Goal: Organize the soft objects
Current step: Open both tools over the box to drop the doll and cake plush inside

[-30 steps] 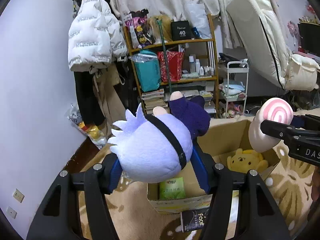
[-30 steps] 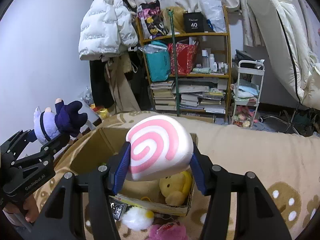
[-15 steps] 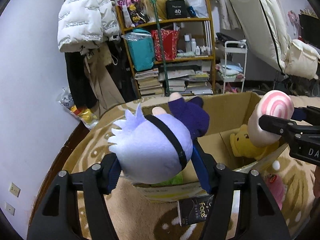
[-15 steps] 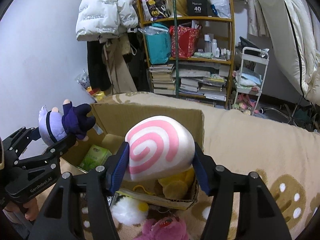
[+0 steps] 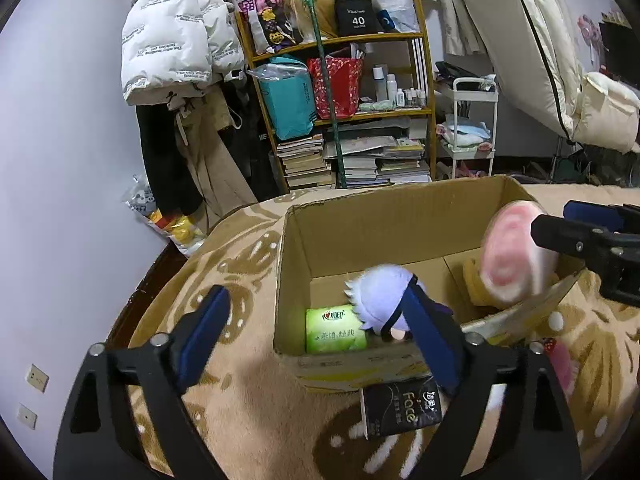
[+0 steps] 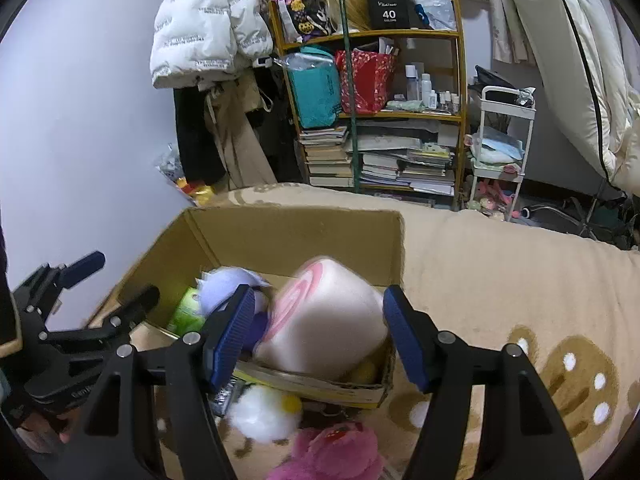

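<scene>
Both grippers are opening over the box [image 5: 384,216]: left gripper [image 5: 320,336] wide apart, doll [image 5: 380,300] beyond its fingers; right gripper [image 6: 320,328] loosening, swirl plush [image 6: 328,320] between, untouched.

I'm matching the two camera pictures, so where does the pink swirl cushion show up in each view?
Left wrist: pink swirl cushion at right, blurred, over the cardboard box.
Right wrist: pink swirl cushion at lower centre, between the open blue fingers.
Shared landmark: green tissue pack in the box.
</scene>
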A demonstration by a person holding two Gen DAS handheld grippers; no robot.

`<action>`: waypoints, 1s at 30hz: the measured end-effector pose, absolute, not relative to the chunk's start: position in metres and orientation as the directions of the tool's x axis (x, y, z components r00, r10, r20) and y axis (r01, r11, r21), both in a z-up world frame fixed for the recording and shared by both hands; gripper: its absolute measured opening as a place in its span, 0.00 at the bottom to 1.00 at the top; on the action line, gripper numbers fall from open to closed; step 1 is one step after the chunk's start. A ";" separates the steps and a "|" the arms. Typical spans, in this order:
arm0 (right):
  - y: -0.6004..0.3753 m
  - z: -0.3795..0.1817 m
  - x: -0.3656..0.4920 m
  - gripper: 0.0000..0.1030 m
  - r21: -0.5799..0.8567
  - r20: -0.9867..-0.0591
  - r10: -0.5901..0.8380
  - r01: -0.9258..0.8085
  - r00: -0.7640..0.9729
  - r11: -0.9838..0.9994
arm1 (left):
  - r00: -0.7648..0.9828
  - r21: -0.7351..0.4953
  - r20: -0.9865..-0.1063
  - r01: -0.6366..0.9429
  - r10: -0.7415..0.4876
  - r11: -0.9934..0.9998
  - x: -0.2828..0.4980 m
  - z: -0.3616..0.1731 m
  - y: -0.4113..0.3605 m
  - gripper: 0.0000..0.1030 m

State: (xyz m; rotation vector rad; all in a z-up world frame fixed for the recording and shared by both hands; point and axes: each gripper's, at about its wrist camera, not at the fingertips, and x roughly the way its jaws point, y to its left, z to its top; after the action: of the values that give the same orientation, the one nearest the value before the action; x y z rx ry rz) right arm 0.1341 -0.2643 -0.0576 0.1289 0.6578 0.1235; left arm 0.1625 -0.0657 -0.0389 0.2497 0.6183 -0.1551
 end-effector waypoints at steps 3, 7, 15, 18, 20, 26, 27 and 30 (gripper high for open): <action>-0.264 -0.055 0.126 0.80 0.151 -0.589 0.145 -0.068 0.795 0.986 | 0.810 0.180 -0.583 0.210 -0.068 0.961 0.158 -0.036 -0.063 0.91; -0.266 -0.056 0.117 0.87 0.147 -0.600 0.132 -0.053 0.789 0.988 | 0.807 0.181 -0.588 0.195 -0.053 0.964 0.153 -0.033 -0.058 0.94; -0.270 -0.053 0.095 0.95 0.150 -0.611 0.101 -0.012 0.785 0.989 | 0.796 0.157 -0.602 0.188 -0.057 0.970 0.135 -0.028 -0.048 0.94; -0.270 -0.050 0.084 0.96 0.146 -0.607 0.093 -0.004 0.789 0.989 | 0.796 0.162 -0.603 0.185 -0.051 0.969 0.124 -0.026 -0.048 0.95; -0.268 -0.049 0.079 0.97 0.132 -0.609 0.080 0.001 0.789 0.991 | 0.796 0.164 -0.604 0.185 -0.050 0.969 0.119 -0.024 -0.047 0.95; -0.264 -0.047 0.065 1.00 0.110 -0.618 0.056 0.016 0.785 0.994 | 0.801 0.162 -0.596 0.188 -0.056 0.969 0.096 -0.017 -0.044 0.95; -0.263 -0.047 0.061 1.00 0.109 -0.618 0.055 0.017 0.784 0.994 | 0.799 0.160 -0.598 0.190 -0.058 0.969 0.093 -0.017 -0.043 0.95; -0.263 -0.046 0.057 1.00 0.105 -0.618 0.053 0.016 0.784 0.994 | 0.800 0.169 -0.597 0.185 -0.049 0.968 0.083 -0.017 -0.042 0.95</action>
State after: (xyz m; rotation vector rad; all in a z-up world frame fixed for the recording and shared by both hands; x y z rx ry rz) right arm 0.0573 -0.2626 -0.0459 0.1070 0.6695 0.0199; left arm 0.0830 -0.0421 -0.0165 0.2248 0.6316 -0.1264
